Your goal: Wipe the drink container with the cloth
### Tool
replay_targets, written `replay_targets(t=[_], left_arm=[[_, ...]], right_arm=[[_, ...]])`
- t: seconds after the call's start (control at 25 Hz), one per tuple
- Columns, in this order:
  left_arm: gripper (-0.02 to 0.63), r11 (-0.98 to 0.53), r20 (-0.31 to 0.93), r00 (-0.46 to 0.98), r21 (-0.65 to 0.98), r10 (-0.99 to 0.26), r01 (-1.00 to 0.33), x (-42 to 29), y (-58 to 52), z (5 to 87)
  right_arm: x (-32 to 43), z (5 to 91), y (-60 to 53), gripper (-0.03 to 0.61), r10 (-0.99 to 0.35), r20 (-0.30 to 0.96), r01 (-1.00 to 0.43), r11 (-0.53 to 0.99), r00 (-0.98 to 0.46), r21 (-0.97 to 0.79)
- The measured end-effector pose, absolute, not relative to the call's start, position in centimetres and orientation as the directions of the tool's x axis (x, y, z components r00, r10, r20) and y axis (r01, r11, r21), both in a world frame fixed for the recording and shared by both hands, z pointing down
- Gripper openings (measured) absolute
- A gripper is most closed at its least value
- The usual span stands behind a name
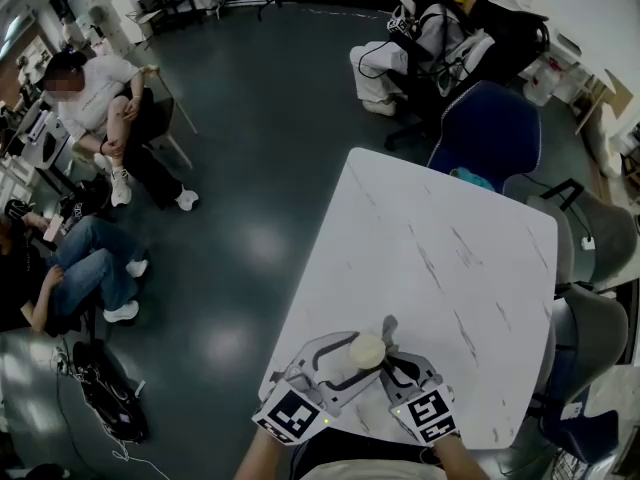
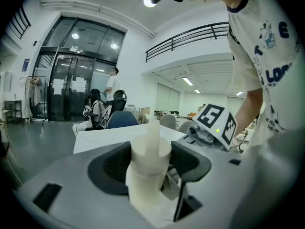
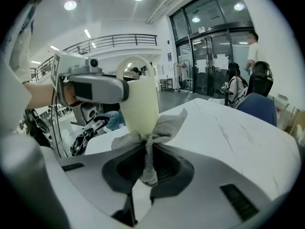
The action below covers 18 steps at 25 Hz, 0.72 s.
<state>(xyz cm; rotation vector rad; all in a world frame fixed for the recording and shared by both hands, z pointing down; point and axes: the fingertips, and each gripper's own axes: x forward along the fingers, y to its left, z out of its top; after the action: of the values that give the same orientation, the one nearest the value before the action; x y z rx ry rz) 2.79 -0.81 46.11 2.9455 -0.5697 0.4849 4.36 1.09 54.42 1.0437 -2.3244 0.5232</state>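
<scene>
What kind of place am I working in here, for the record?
Probably an open office or lab hall: tall glass entrance doors, a railed mezzanine above, and office chairs beside a white table.

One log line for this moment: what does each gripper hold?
left gripper: shut on drink container | right gripper: shut on grey cloth | cloth: against container's lower end | setting: white table

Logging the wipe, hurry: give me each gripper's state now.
Left gripper: closed on the drink container.
Right gripper: closed on the cloth.
</scene>
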Motion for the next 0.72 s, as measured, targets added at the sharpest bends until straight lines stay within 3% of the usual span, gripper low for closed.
replay_targets(t=[0.72], left_arm=[[0.265,-0.994,0.389,0.918,0.036,-0.079,-0.101,2.8,-0.4,46.4]], right_arm=[[4.8,47.7,0.1,0.043,-0.505,0.575,-0.644,0.764,-0.643,-0.049]])
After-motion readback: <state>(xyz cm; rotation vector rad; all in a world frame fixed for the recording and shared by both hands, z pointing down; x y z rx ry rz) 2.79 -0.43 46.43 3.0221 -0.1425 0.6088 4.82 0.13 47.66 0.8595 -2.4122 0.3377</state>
